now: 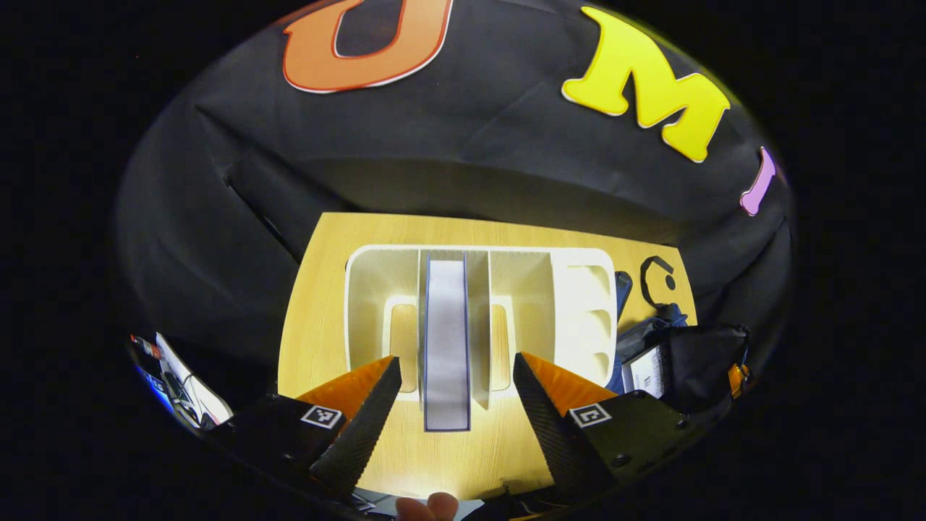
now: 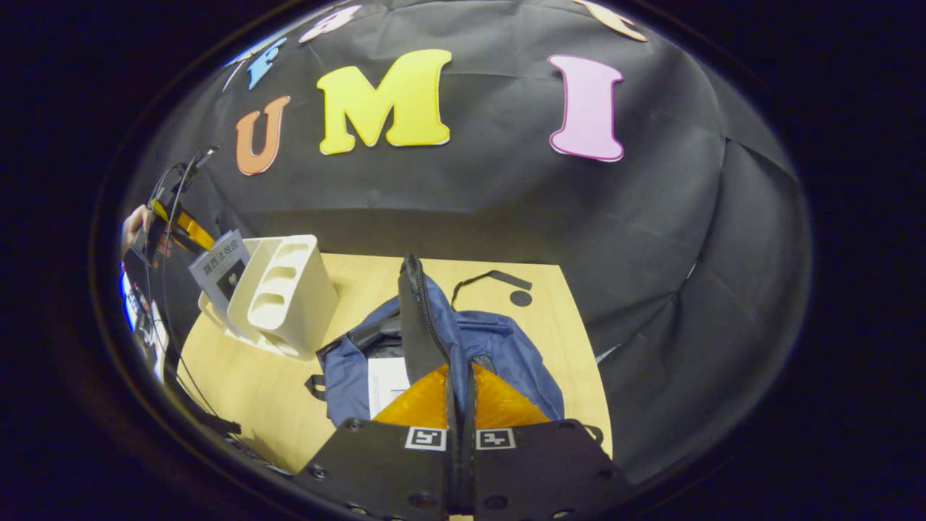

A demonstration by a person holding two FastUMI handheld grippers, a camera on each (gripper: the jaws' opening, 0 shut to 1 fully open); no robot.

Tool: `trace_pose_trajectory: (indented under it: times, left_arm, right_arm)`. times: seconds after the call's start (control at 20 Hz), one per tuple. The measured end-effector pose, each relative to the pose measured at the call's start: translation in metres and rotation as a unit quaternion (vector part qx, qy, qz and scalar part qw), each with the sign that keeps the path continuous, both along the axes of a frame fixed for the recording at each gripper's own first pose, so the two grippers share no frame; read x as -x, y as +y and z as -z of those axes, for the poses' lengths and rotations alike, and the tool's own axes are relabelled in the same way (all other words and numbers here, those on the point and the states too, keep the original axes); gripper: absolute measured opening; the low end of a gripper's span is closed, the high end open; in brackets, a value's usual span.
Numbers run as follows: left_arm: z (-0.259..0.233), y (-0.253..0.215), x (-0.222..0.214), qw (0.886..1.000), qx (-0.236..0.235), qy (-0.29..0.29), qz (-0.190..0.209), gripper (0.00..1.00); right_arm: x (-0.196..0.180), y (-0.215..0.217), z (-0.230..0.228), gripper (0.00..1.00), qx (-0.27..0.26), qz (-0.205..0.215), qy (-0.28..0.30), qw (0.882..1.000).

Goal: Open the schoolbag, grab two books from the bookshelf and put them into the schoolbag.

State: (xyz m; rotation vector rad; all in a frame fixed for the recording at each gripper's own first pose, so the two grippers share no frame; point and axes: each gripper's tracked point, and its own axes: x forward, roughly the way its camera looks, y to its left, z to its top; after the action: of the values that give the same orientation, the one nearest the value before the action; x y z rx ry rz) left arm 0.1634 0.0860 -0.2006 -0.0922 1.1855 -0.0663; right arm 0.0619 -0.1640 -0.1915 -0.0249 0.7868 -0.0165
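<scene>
One book (image 1: 446,344) stood upright in a middle slot of the white bookshelf (image 1: 376,289) on the wooden table (image 1: 318,289), its spine edge facing the left gripper (image 1: 457,394). That gripper's fingers were spread wide, one to each side of the book and just short of it, holding nothing. In the right gripper view the blue schoolbag (image 2: 499,347) lay beside the bookshelf (image 2: 289,289), its mouth open, with a pale sheet or book cover (image 2: 388,383) showing inside; whether that was the first of the two books could not be told for certain. The right gripper (image 2: 459,394) had its fingers pressed together on the raised zipper flap (image 2: 418,318), apparently holding the opening apart. The step in hand looked to be taking the book from the shelf. To do it well, the left gripper should advance straight along the slot, centred so neither finger catches a divider, close on the book's near edge low enough for a firm hold, then draw it out in line with the slot before turning toward the bag, while the right keeps the flap lifted.
</scene>
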Motion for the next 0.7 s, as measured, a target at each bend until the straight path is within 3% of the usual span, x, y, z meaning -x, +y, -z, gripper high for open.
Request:
trace_pose_trajectory:
  times: [0.5, 0.7]
  left_arm:
    - [0.059, 0.009, 0.009, 0.991, 0.001, 0.137, 0.009, 1.0]
    - [0.069, 0.012, 0.01, 0.986, -0.011, 0.164, 0.013, 0.87]
  right_arm:
    - [-0.001, 0.003, 0.007, 0.0, -0.004, 0.008, 0.012, 1.0]
    - [0.0, 0.003, 0.008, 0.0, -0.002, 0.01, 0.011, 1.0]
